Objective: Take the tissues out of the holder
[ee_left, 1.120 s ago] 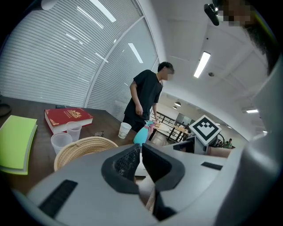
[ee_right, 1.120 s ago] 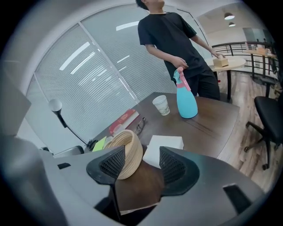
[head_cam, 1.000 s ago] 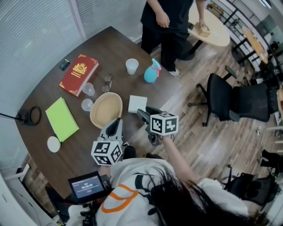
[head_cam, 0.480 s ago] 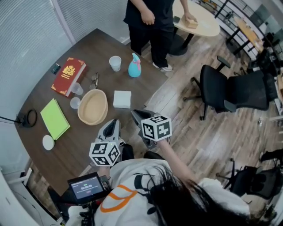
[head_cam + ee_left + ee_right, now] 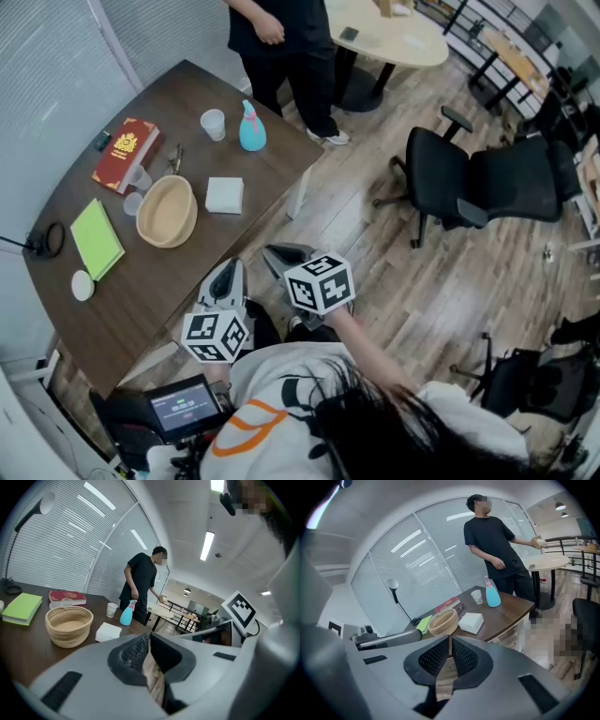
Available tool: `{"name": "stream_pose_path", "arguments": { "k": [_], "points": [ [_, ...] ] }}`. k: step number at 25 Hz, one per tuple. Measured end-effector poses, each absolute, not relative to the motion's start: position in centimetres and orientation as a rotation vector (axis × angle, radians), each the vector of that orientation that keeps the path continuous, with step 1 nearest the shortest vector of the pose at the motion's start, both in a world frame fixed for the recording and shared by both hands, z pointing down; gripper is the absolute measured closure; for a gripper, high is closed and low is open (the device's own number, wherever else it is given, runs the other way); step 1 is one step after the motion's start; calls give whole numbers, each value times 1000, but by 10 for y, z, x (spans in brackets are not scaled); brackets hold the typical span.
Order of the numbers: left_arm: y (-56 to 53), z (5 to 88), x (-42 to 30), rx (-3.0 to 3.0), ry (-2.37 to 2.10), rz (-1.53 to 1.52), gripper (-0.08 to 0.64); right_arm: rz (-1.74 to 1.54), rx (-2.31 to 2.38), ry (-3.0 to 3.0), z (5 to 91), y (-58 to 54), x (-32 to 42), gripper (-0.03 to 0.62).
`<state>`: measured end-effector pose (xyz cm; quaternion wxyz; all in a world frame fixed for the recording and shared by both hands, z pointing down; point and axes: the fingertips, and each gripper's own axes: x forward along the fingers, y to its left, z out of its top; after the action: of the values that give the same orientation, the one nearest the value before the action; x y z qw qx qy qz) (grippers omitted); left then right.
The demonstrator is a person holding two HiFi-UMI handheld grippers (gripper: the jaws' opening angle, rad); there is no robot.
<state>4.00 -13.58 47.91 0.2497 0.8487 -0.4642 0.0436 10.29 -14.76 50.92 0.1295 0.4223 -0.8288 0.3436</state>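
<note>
Left gripper (image 5: 228, 273) jaws pressed together, empty. Right gripper (image 5: 273, 252) jaws just closing, now together, nothing between. Tissues (image 5: 224, 195) on worktop (image 5: 141, 291), far-left, just right of basket (image 5: 167, 211), well apart from both.

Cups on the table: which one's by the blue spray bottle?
The white opaque cup, standing just left of the blue spray bottle in the head view. The two clear cups sit farther left, by the red book and the woven basket.
</note>
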Motion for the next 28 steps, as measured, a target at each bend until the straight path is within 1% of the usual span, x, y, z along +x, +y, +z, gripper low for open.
{"name": "stream_pose_path", "arguments": {
  "k": [6, 13, 22, 28],
  "points": [
    [-94, 479, 54, 2281, -1332, 130, 552, 980, 1164, -2427, 513, -107, 118, 562],
    [-58, 481, 45, 2238, -1412, 156, 552, 976, 1096, -2442, 523, -74, 117, 561],
    [-24, 478, 25, 2196, -1476, 169, 552, 1029, 1039, -2424, 539, -46, 106, 561],
    [0, 484, -5, 2162, -1508, 180, 552, 1068, 1038, -2433, 546, -33, 85, 562]
  ]
}}
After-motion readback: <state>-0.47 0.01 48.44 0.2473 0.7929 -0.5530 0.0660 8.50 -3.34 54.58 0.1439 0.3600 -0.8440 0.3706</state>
